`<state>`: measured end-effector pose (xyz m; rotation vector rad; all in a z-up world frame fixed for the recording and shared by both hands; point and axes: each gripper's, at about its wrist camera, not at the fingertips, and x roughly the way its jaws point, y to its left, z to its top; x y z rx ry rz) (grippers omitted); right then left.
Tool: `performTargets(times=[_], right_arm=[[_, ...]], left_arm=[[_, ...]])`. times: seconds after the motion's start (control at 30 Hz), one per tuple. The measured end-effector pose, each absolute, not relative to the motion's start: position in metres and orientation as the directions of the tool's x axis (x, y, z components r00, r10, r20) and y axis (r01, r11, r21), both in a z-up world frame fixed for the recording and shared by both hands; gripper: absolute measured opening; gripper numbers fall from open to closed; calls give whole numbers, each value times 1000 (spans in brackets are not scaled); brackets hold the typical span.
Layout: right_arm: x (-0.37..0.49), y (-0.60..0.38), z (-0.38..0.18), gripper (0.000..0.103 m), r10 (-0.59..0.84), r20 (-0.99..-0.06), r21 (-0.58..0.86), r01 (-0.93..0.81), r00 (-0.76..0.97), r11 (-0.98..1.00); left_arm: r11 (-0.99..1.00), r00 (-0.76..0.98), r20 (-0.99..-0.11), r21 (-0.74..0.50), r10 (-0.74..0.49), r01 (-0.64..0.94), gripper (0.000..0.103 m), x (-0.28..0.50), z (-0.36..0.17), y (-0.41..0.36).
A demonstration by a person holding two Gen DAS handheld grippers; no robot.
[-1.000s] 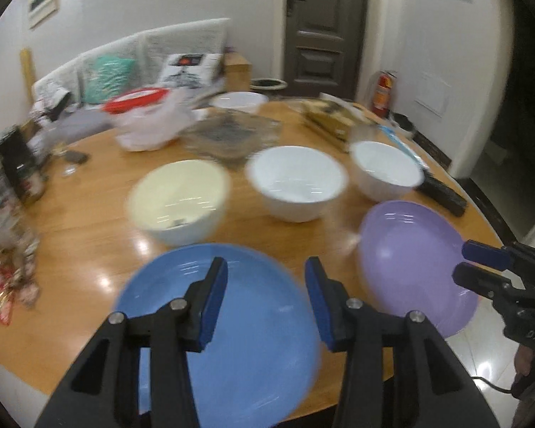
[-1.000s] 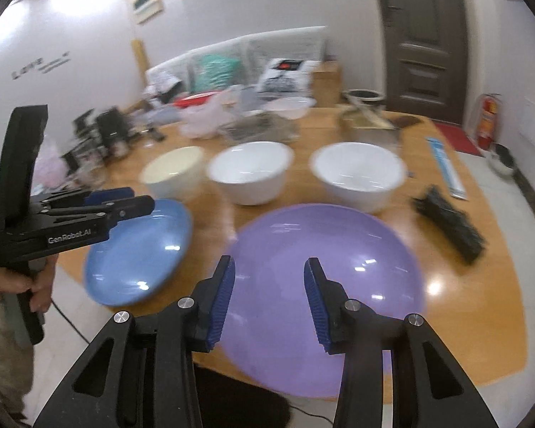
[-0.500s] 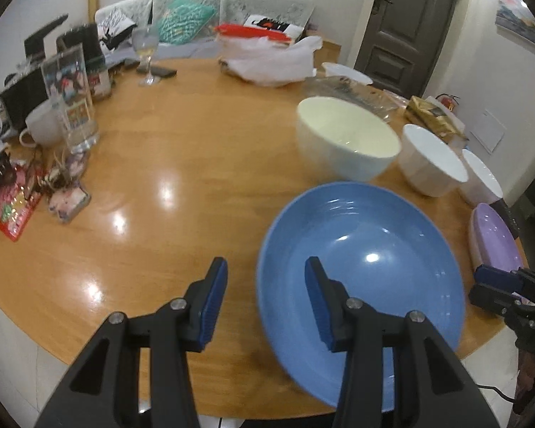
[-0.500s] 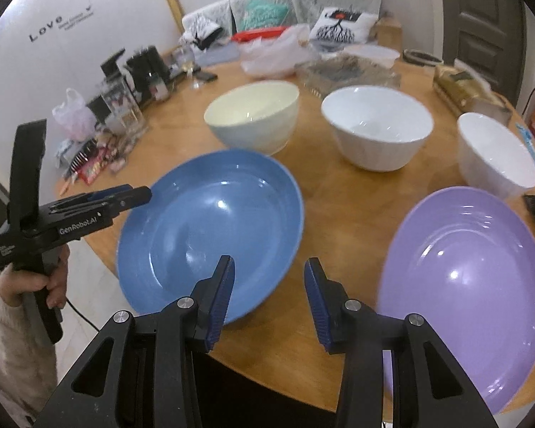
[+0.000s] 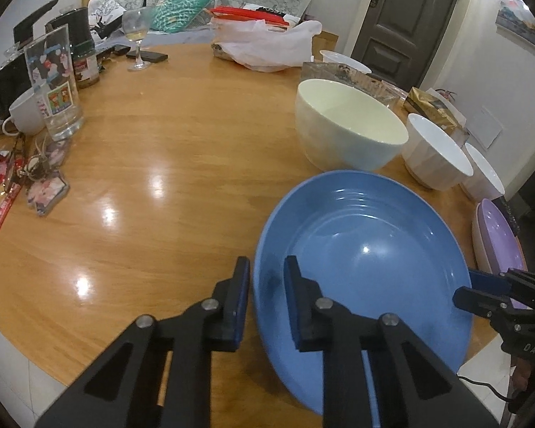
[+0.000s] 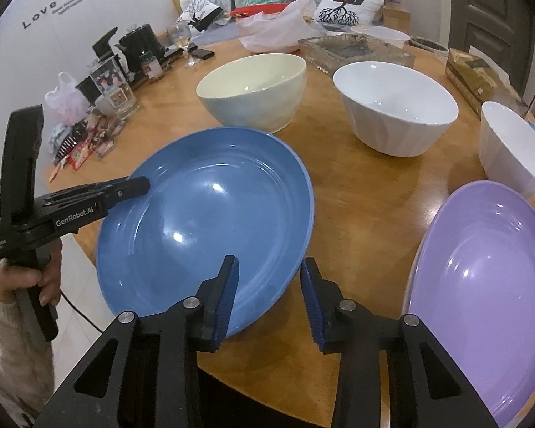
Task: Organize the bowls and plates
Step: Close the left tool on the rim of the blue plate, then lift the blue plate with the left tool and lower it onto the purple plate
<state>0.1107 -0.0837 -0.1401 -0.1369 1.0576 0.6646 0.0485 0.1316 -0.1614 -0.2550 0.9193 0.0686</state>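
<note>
Left wrist view: left hand-held gripper [image 5: 266, 278] low at the near edge of the round wooden tabletop [image 5: 167, 135], jaws narrowly apart and straddling the left rim of the large glossy blue plate [image 5: 367, 249], one blue pad outside the rim, the other over the plate's inside; whether the pads touch the rim cannot be told. Beyond the plate, just beside its far edge, a cream ceramic bowl [image 5: 349, 125]; to the right of that a ribbed white bowl [image 5: 435, 149], then a second white bowl [image 5: 483, 173]. At far right a shallow lilac plate [image 5: 499, 242], seen edge-on. Right hand-held gripper [image 5: 481, 287] at the blue plate's right rim, fingers stacked one over the other, contact unclear. On the left, a tall printed drinking glass [image 5: 53, 82] and a white mug [image 5: 25, 114].

Right wrist view: right hand-held gripper [image 6: 269, 280] open moderately wide, holding nothing, blue plate's near right rim between the pads. Left hand-held gripper [image 6: 139, 185] at the plate's left rim. Lilac plate [image 6: 481, 278] lying well right of the blue one, apart from it. Cream bowl [image 6: 253, 89] and ribbed white bowl [image 6: 396, 114] behind.
</note>
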Motion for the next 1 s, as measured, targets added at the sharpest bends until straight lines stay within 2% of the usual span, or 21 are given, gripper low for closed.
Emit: performTargets(times=[0.17, 0.5, 1.0], right_arm=[[112, -85, -141, 25, 442, -839, 206, -567, 317, 797], [105, -87, -135, 25, 436, -836, 194, -565, 333, 802], [80, -142, -89, 25, 507, -736, 230, -540, 448, 810]], left_arm=[[969, 607, -794, -176, -36, -172, 16, 50, -160, 128], [968, 615, -787, -189, -49, -165, 17, 45, -150, 129], [990, 676, -737, -96, 2, -108, 18, 26, -86, 75]])
